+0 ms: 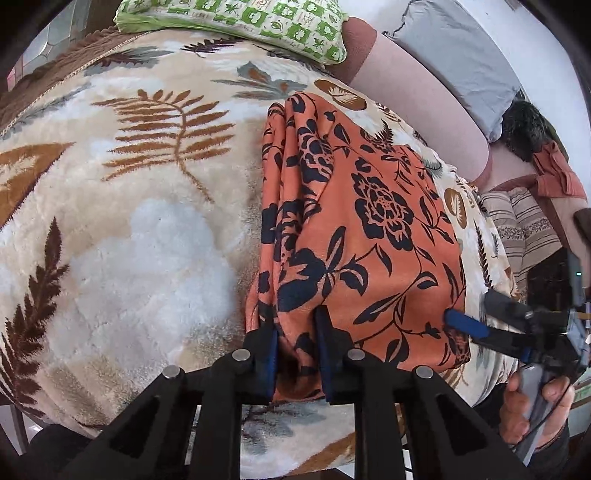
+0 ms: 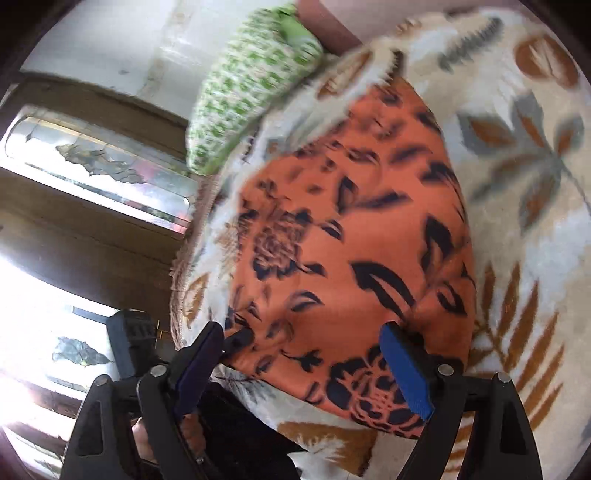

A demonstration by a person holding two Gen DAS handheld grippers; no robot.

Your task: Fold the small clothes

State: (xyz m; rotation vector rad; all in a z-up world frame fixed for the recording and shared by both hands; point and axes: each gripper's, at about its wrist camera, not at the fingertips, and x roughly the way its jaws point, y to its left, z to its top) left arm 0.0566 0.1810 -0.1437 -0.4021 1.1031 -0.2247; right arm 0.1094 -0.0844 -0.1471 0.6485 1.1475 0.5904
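So the orange floral cloth [image 1: 354, 229] is lying folded on the fuzzy leaf-print blanket [image 1: 122, 229], bunched into pleats along its left edge. The left hand-held gripper [image 1: 295, 354] is pinched narrow on the near hem, fabric gathered between the blue pads. The right hand-held gripper [image 2: 306, 365] is spread wide over the other near corner, not gripping anything. A green patterned pillow [image 1: 236, 26] sits at the far end.

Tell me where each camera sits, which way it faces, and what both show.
Left wrist: on left gripper, angled down at orange floral cloth pinched between its pads; right gripper and a hand show.
Right wrist: on right gripper, jaws wide over the cloth.
Shared: cloth, leaf-print blanket, green pillow.
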